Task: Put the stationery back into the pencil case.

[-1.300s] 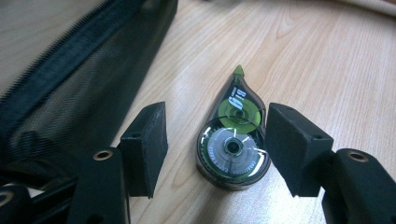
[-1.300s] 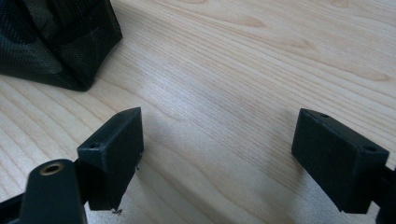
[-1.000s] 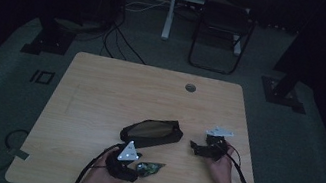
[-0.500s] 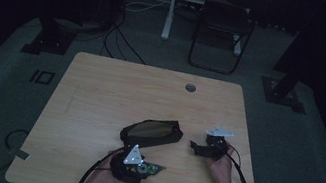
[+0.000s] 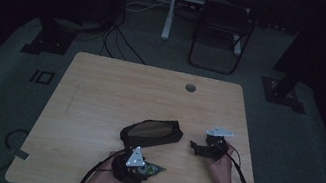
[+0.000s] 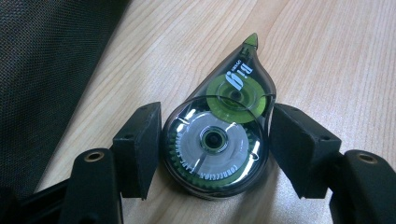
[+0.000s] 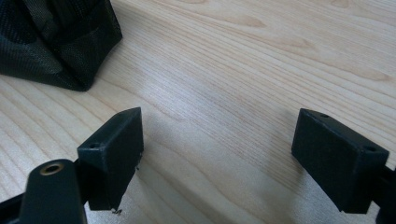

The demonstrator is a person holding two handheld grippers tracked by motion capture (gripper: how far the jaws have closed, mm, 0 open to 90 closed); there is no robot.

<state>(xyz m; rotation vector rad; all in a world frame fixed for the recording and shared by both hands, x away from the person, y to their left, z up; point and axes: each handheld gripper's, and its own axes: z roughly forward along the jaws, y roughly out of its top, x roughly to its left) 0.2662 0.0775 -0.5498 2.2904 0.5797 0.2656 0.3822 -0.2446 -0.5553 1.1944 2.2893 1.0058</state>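
The left tool (image 5: 133,166) is black, with a pale grey three-cornered plate on top and a dark cable trailing off toward the near edge. In the left gripper view its two jaws are matte black rectangular blocks with flat inner faces, each carried on a black link with a brass-coloured screw hole at its near end. The right tool (image 5: 209,148) is also black, topped by a similar grey plate, and a black cable runs from it toward the near right. In the right gripper view its jaws are the same blocky black pads with small holes in their top faces, and one brass-ringed hole shows on the left link. The person's forearms are bare.
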